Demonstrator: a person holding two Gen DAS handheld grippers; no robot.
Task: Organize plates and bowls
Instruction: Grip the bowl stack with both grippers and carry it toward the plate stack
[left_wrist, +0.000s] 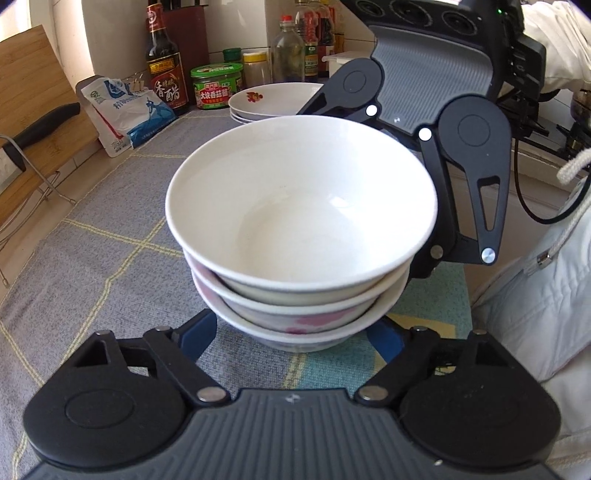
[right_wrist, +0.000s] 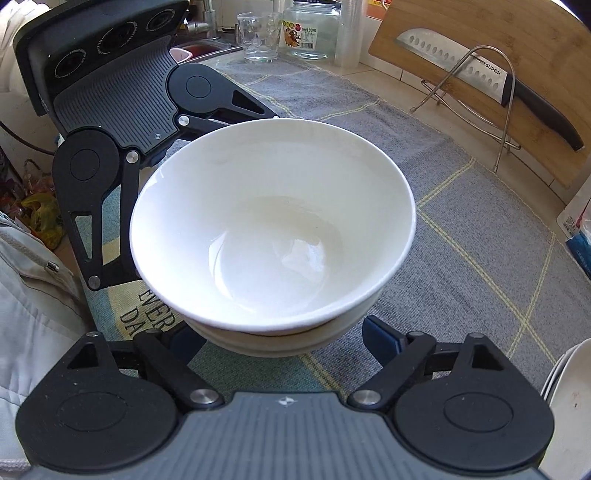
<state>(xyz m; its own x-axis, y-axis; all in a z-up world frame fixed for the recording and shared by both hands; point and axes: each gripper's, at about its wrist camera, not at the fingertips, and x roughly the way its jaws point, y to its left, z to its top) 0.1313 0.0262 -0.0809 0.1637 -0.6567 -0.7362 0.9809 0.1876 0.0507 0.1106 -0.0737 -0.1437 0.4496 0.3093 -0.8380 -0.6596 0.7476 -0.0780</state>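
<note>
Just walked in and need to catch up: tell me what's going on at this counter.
A person is working a handheld two-finger gripper in each hand around a stack of nested white ceramic bowls on the grey checked cloth mat. The left gripper and the right gripper each have their blue fingers spread on either side of the stack's base, from opposite sides; whether they touch it is unclear. A stack of shallow white plates with a red motif sits farther back, near the sauce bottles and jars.
</note>
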